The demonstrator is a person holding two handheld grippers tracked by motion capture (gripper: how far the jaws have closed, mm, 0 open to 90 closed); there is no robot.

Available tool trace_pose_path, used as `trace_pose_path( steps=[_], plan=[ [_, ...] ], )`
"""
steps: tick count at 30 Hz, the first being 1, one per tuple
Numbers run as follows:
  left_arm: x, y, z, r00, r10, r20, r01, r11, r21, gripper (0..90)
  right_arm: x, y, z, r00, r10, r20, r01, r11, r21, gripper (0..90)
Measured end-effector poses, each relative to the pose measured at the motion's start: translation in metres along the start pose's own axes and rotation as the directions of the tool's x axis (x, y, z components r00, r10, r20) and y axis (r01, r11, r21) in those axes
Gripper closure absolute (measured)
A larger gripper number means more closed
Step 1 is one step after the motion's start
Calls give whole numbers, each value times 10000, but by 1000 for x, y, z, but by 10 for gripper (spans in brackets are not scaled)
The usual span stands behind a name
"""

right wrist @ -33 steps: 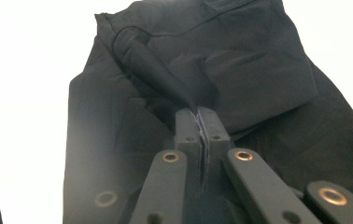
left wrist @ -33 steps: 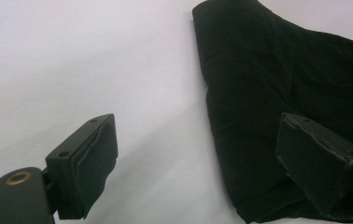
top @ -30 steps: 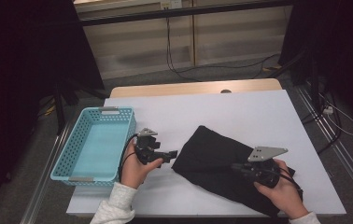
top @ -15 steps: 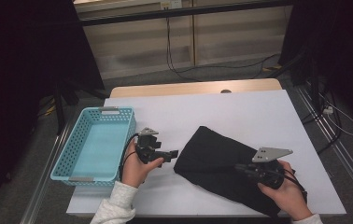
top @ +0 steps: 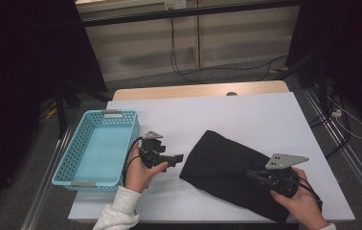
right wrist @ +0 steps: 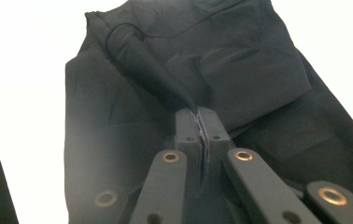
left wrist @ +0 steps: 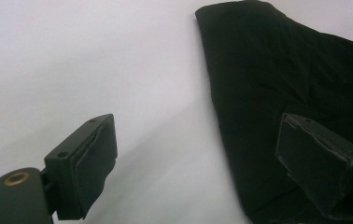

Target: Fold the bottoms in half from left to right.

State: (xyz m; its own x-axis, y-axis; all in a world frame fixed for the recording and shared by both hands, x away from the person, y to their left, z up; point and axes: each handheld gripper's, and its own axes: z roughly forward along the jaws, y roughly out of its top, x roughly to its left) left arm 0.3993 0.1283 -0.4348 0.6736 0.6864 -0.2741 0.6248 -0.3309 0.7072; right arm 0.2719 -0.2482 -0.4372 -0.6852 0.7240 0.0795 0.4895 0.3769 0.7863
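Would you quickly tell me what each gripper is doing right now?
Left gripper: open, holding nothing, beside the black cloth.
Right gripper: closed, pinching a fold of the black cloth.

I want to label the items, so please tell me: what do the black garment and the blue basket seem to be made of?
The black garment looks like soft woven or knitted fabric, matte: it folds and creases, and a fold rises into the shut right hand-held gripper. The exact fibre cannot be told. The blue basket looks like moulded plastic, slightly glossy, with regular perforated walls.
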Motion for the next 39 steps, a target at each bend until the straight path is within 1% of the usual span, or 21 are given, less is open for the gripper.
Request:
trace_pose_path(
  steps=[7, 10, 11, 13, 14, 15, 17, 18, 21, 22, 23, 25, 27, 29, 32, 34, 35, 37, 38, 39],
  plan=[
    [0, 0, 0, 10000, -7, -10, 7, 10000, -51, 126, 0, 0, -1, 10000, 14, 42, -13, 10000, -55, 887],
    [1, 0, 0, 10000, 6, -2, -6, 10000, 8, 126, 0, 0, -1, 10000, 19, 14, -19, 10000, -53, 887],
    [1, 0, 0, 10000, -88, -31, 88, 10000, -34, 126, 0, 0, -1, 10000, 25, 17, -25, 10000, -56, 886],
    [1, 0, 0, 10000, -40, -34, 40, 10000, 25, 126, 0, 0, -2, 10000, 55, 12, -55, 9999, -90, 887],
    [1, 0, 0, 10000, -74, -57, 74, 10000, -21, 126, 0, 0, -2, 10000, 61, 18, -61, 9999, -105, 887],
    [2, 0, 0, 10000, -1, -66, 1, 10000, 32, 125, 0, -1, -2, 10000, 58, 27, -57, 9999, -109, 887],
    [2, 0, -1, 10000, -49, -61, 49, 10000, -13, 124, -1, -1, -3, 10000, 66, 43, -66, 9999, -76, 887],
    [3, 1, -2, 10000, 18, -70, -18, 10000, 32, 124, -1, -1, -3, 10000, 76, 25, -76, 9999, -91, 887],
    [3, 2, -4, 9999, -94, -54, 93, 9999, -85, 121, -2, -2, -3, 9999, 123, 4, -123, 9999, -90, 887],
    [3, 2, -4, 9999, -91, -75, 91, 9999, -56, 119, -2, -2, -3, 9999, 140, 28, -140, 9999, -92, 887],
    [4, 2, -5, 10000, -2, -42, 2, 10000, 26, 113, -2, -2, -3, 9999, 128, 26, -128, 9999, -78, 887],
    [5, 2, -5, 10000, -26, -67, 27, 10000, 61, 112, -2, -2, -3, 9999, 149, 27, -149, 9998, -97, 887],
    [4, 2, -6, 9999, -42, -95, 42, 10000, -4, 107, -2, -2, -5, 9999, 149, 48, -149, 9998, -117, 887],
    [5, 2, -9, 9999, 107, -102, -106, 9999, 117, 105, -3, -2, -6, 9998, 167, 65, -166, 9998, -110, 887],
    [7, -1, -12, 9998, 106, -161, -105, 9999, 76, 102, -2, -2, -6, 9998, 159, 86, -158, 9998, -89, 887],
    [9, -3, -14, 9998, 23, -181, -22, 10000, 68, 101, -1, -2, -6, 9999, 123, 61, -123, 9999, -26, 887],
    [10, -4, -15, 9999, 25, -171, -23, 9999, 108, 101, 0, -3, -8, 9999, 111, 87, -111, 9999, -4, 887],
    [9, -4, -16, 9999, -44, -113, 45, 10000, 34, 99, -1, -4, -10, 9998, 121, 124, -121, 9999, -58, 887],
    [9, -4, -16, 9999, 46, -92, -45, 9999, 90, 99, -2, -3, -11, 9998, 152, 148, -151, 9998, -89, 887],
    [8, -4, -16, 10000, 54, -76, -54, 10000, 47, 99, -2, -3, -12, 9997, 159, 178, -157, 9998, -128, 888]
  ],
)
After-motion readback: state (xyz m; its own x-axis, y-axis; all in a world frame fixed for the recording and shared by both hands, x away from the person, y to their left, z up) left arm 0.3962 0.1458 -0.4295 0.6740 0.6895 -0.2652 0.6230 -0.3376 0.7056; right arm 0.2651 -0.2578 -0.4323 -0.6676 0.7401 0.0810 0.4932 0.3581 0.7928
